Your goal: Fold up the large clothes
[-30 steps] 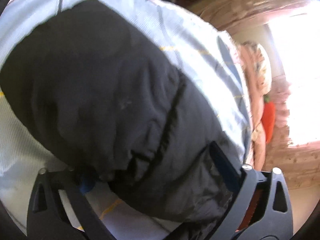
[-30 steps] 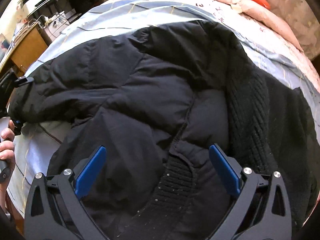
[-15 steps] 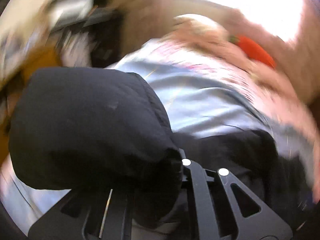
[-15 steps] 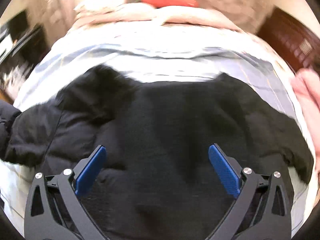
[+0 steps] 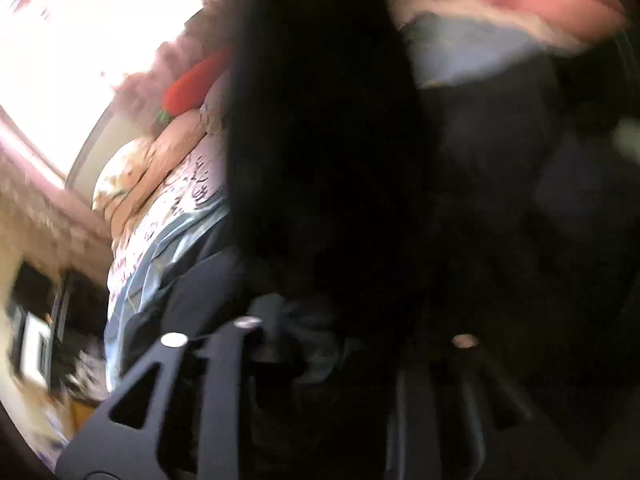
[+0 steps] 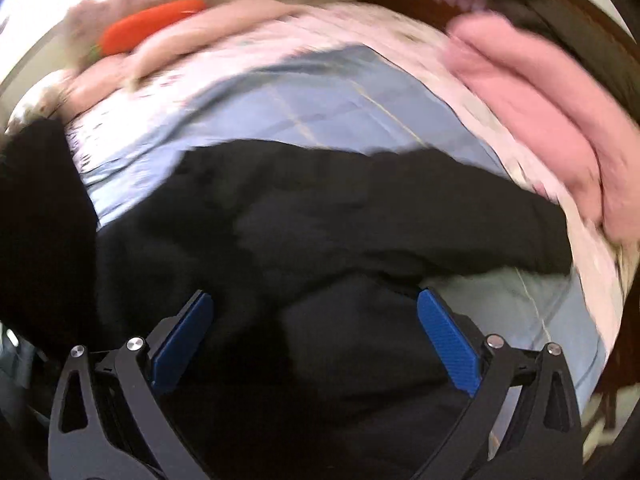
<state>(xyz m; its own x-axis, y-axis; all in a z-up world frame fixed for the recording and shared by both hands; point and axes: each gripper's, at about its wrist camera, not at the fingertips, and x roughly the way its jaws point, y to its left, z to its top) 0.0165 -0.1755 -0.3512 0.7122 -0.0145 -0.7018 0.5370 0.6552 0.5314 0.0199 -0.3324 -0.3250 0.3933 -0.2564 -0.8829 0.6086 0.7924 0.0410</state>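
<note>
Left wrist view: the left gripper (image 5: pixel 352 344) is opening, black jacket (image 5: pixel 320 140) fabric bunched between its blurred fingers; whether they still pinch it cannot be told. Right wrist view: the right gripper (image 6: pixel 314 340) hangs wide and empty over the jacket (image 6: pixel 320 208), spread on the bed (image 6: pixel 320 108). Soft, bulky padding: best gripped at hems or cuffs.

I see the black padded jacket (image 6: pixel 360 220) spread across the pale blue checked bedsheet (image 6: pixel 340 108), directly ahead of my right gripper (image 6: pixel 316 332). The folded pink blanket (image 6: pixel 540 120) lies to its right, and the orange carrot-shaped cushion (image 6: pixel 148 28) sits behind it, far left.
</note>
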